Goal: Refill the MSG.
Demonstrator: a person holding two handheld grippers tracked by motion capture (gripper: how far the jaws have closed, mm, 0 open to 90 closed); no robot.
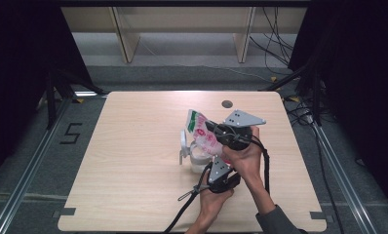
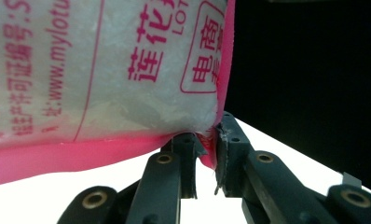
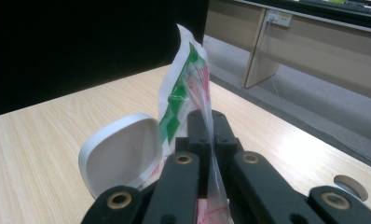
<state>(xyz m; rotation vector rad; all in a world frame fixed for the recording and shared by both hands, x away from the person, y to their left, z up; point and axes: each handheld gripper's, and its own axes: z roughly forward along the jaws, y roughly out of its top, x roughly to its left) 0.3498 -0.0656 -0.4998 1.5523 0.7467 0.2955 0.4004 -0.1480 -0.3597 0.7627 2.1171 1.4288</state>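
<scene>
Both claws are clamped on the bag (image 1: 202, 132), which hangs tilted over the open container (image 1: 196, 160) on the table (image 1: 133, 161). The right claw (image 1: 210, 127) pinches the clear upper edge of the bag: in the right gripper view its jaws stand together with the film (image 3: 210, 154) flat between them, and the bag's green-and-white top (image 3: 181, 93) rises just beyond its tips, with the container's white lid (image 3: 120, 156) flipped up just to the left of them. The left claw (image 2: 206, 140) grips from below, its jaws nipped on the pink bottom seam at a corner, the white granular contents (image 2: 141, 102) bulging directly above them. In the high view the left claw (image 1: 216, 171) sits nearer the person, under the right one, with the container just beyond it. Judging by this, the pick-up and the positioning over the container are done; no contents can be seen falling, so the emptying itself, then setting the bag down and closing the lid, looks to be left.
</scene>
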